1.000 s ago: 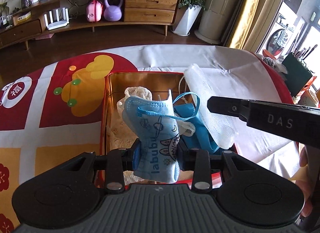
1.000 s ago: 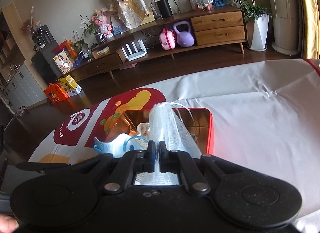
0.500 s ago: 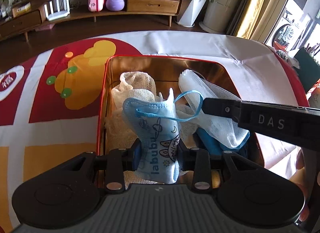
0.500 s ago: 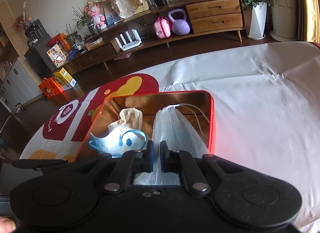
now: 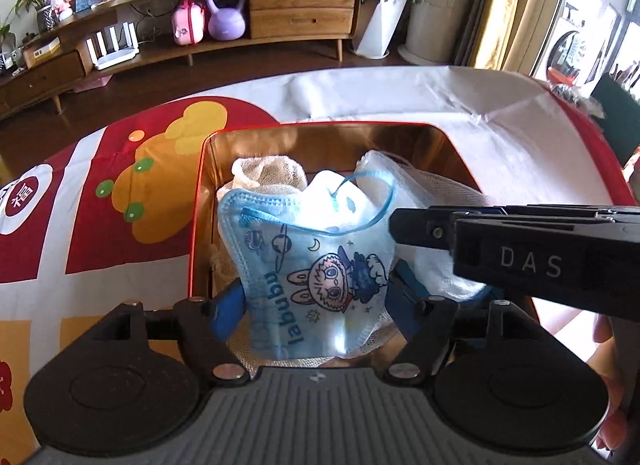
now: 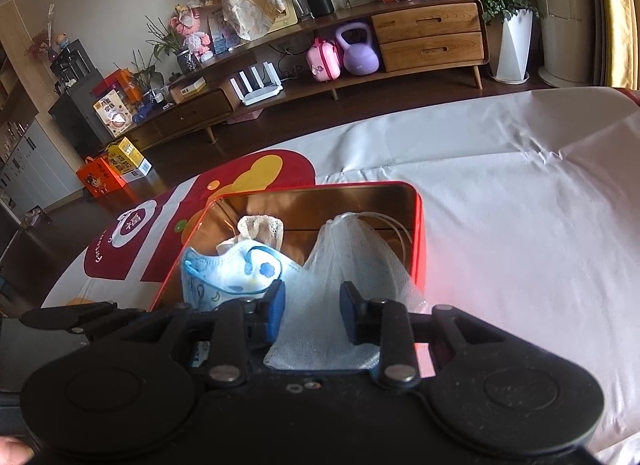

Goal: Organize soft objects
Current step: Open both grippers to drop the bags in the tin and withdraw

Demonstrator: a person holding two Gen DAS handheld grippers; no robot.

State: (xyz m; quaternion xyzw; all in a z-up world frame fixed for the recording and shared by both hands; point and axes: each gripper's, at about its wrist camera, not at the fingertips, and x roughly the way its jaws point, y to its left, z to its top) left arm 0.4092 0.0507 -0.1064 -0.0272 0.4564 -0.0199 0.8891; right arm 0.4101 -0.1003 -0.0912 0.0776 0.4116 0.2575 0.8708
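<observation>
A red tin box (image 5: pixel 196 201) with a golden inside stands on the table; it also shows in the right wrist view (image 6: pixel 418 225). My left gripper (image 5: pixel 316 301) is open, with a blue printed face mask (image 5: pixel 312 261) lying loose between its pads inside the box. A cream net pouch (image 5: pixel 268 173) lies behind it. My right gripper (image 6: pixel 312 311) is open around a white mesh bag (image 6: pixel 352 261) resting in the box's right side; that bag also shows in the left wrist view (image 5: pixel 432 193). The right gripper's body (image 5: pixel 520 249) crosses the left wrist view.
The table wears a red, yellow and white cloth (image 5: pixel 120 193), white on the right (image 6: pixel 520 225). Beyond the table is a wooden sideboard (image 6: pixel 428 41) with a purple kettlebell (image 6: pixel 358 51). A hand shows at the right edge (image 5: pixel 616 345).
Both grippers have opened. The blue mask and the white mesh bag were let go and now rest in the tin box. Both grippers came lower and closer over the box.
</observation>
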